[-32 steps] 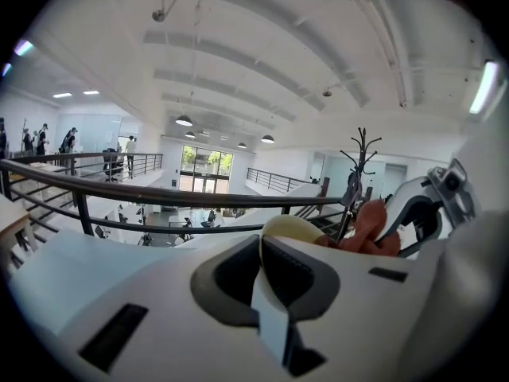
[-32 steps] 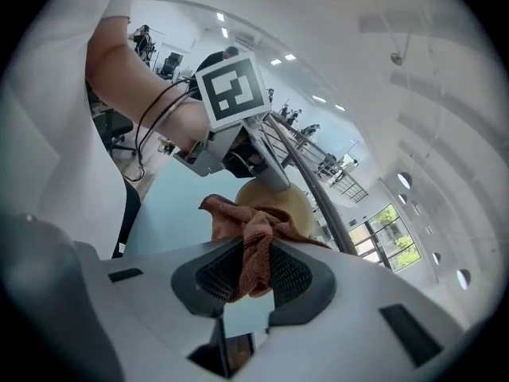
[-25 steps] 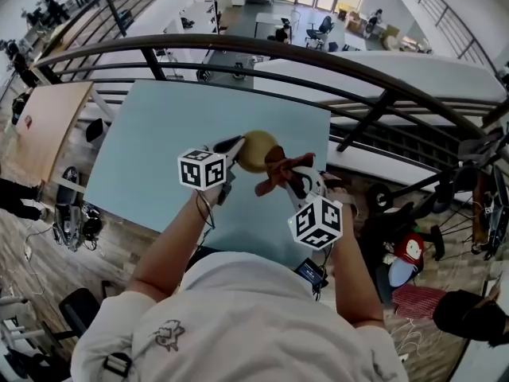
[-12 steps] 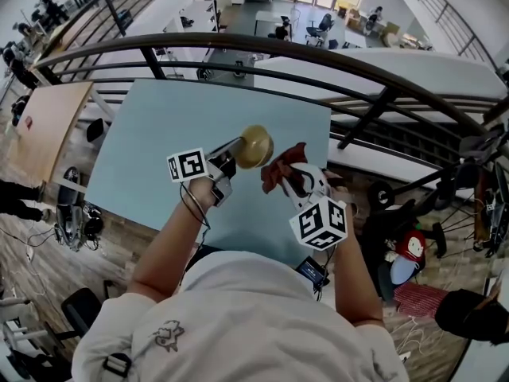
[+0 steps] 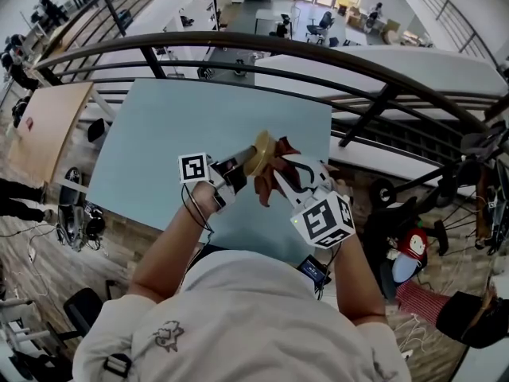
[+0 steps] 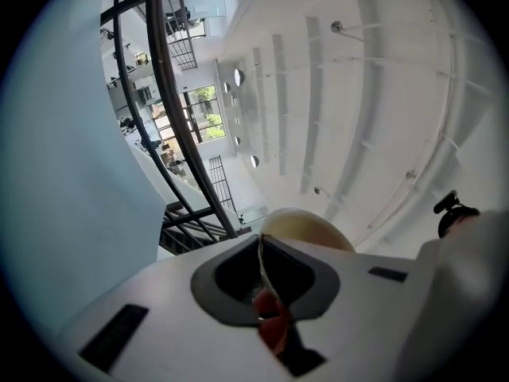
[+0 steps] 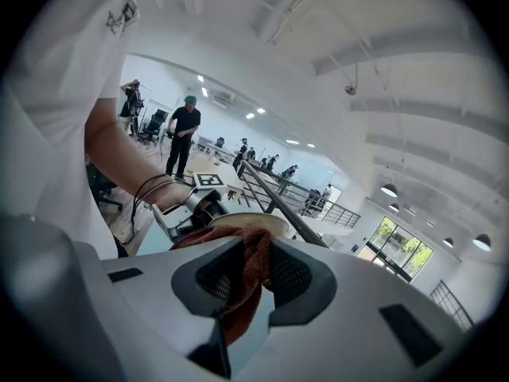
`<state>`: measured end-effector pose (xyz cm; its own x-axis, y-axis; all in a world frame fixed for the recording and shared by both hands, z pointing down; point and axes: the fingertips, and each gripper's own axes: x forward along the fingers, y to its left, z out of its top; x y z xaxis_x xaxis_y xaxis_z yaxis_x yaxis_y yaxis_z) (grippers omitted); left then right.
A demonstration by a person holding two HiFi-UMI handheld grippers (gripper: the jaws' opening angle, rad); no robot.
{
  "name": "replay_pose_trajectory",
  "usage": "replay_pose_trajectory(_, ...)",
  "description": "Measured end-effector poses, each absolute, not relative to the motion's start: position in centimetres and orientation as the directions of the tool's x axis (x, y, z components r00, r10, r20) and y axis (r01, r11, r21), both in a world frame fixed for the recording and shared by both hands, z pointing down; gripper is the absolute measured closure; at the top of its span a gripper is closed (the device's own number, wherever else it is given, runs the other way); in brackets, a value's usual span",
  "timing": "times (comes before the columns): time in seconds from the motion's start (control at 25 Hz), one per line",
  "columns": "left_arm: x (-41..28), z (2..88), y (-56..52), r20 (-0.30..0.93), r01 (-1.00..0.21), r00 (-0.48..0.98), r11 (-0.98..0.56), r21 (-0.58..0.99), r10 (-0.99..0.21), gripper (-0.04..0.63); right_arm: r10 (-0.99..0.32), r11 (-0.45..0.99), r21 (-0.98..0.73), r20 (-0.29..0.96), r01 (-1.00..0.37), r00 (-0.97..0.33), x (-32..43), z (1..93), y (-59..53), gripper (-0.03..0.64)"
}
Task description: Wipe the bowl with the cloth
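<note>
While the left gripper (image 5: 241,164) pinches the rim of the tilted yellow bowl (image 5: 261,146), the right gripper (image 5: 290,178), clamped on the brown cloth (image 5: 269,180), sits just right of it, cloth touching.

A pale blue desk (image 5: 151,150) stands against a dark curved railing (image 5: 318,52). Beyond the railing lies a lower floor with long white tables (image 5: 171,14). A bare wooden table (image 5: 44,126) stands off to the left, and a black office chair (image 5: 79,309) sits on the plank floor nearby. In the right gripper view, a person in dark clothes (image 7: 184,134) stands in the distance, and tall windows (image 7: 395,249) show greenery.
</note>
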<state>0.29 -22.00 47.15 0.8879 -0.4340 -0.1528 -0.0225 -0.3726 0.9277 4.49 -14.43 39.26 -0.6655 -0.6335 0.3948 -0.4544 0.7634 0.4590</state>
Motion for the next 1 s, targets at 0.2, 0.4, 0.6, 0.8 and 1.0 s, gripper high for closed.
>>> replay_pose_trajectory(0.2, 1.3, 46.8, -20.9, -0.179, 0.019, 0.907, -0.388, 0.921, -0.382, 0.572, -0.617, 0.780, 0.391, 0.352, -0.488, -0.704, 5.3, 37.3, -14.9, 0.522)
replay_pose_trajectory(0.4, 2.7, 45.5, -19.2, -0.240, 0.108, 0.933, -0.425, 0.899, -0.270, 0.572, -0.577, 0.816, 0.269, 0.311, -0.512, -0.756, 6.2, 35.8, -15.9, 0.522)
replay_pose_trajectory(0.6, 3.4, 43.6, -17.8, -0.297, 0.174, 0.937, -0.493, 0.853, -0.183, 0.572, -0.545, 0.836, 0.110, 0.270, -0.537, -0.793, 7.0, 36.5, -17.6, 0.523)
replay_pose_trajectory(0.8, 3.8, 41.2, -17.4, -0.385, 0.264, 0.913, -0.523, 0.811, -0.136, 0.571, -0.527, 0.841, 0.017, 0.250, -0.541, -0.812, 6.9, 37.7, -18.3, 0.526)
replay_pose_trajectory(1.0, 3.1, 39.1, -19.0, -0.474, 0.319, 0.853, -0.500, 0.805, -0.219, 0.571, -0.481, 0.854, -0.071, 0.270, -0.516, -0.834, 5.7, 39.9, -18.0, 0.526)
